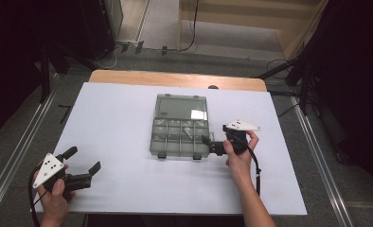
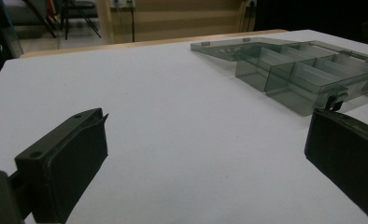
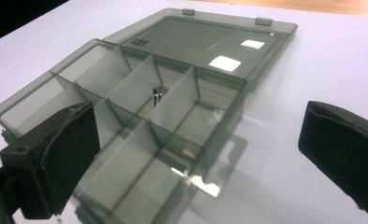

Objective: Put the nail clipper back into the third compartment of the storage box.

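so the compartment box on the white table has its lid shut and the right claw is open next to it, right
Not quite: the lid is open, folded back flat on the table behind the compartment box. The right gripper view shows the dividers uncovered and the lid lying beyond them. The rest holds: the right claw is open beside the box, with nothing between its jaws.

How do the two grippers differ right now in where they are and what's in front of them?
The right gripper is beside the open box, jaws pointing at its side; the left gripper is off near the table's front left corner, apart from the box. The right gripper's view looks at the compartments close up; the left gripper's view looks across bare table to the box farther off. Both are open and hold nothing.
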Motion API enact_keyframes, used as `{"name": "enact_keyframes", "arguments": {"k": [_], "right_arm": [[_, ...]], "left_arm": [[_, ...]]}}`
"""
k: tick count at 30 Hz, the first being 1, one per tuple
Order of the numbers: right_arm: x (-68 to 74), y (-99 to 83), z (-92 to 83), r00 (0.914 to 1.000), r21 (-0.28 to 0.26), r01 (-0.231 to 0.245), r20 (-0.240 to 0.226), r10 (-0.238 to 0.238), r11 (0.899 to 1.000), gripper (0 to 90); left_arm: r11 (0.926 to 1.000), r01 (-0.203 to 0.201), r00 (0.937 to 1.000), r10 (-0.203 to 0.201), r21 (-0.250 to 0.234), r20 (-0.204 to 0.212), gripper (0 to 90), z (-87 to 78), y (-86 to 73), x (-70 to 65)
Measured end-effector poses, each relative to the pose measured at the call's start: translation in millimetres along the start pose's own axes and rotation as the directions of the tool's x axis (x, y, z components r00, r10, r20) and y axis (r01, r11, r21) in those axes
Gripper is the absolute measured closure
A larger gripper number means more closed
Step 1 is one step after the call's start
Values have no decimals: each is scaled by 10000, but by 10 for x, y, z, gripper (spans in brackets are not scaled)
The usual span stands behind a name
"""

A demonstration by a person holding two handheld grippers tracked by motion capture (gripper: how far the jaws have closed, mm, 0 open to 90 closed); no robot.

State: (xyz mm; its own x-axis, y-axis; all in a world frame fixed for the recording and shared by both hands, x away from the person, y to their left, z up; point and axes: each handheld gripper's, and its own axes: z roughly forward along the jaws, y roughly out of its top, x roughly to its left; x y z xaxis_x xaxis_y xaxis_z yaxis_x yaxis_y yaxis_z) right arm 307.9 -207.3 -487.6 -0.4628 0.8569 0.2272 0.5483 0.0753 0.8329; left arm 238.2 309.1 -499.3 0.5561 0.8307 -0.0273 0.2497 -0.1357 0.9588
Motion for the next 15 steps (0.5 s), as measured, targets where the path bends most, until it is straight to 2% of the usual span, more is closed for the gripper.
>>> {"name": "enact_keyframes", "arguments": {"k": [10, 15], "right_arm": [[-89, -145, -234, 9999, -251, -104, 98, 106, 9996, 0], [-129, -245, -340, 9999, -447, -109, 77, 113, 9989, 0]], "left_arm": [[9999, -144, 9999, 145, 96, -50, 0, 5, 1, -13], [9999, -91, 9999, 92, 58, -69, 0, 0, 0, -7]]}}
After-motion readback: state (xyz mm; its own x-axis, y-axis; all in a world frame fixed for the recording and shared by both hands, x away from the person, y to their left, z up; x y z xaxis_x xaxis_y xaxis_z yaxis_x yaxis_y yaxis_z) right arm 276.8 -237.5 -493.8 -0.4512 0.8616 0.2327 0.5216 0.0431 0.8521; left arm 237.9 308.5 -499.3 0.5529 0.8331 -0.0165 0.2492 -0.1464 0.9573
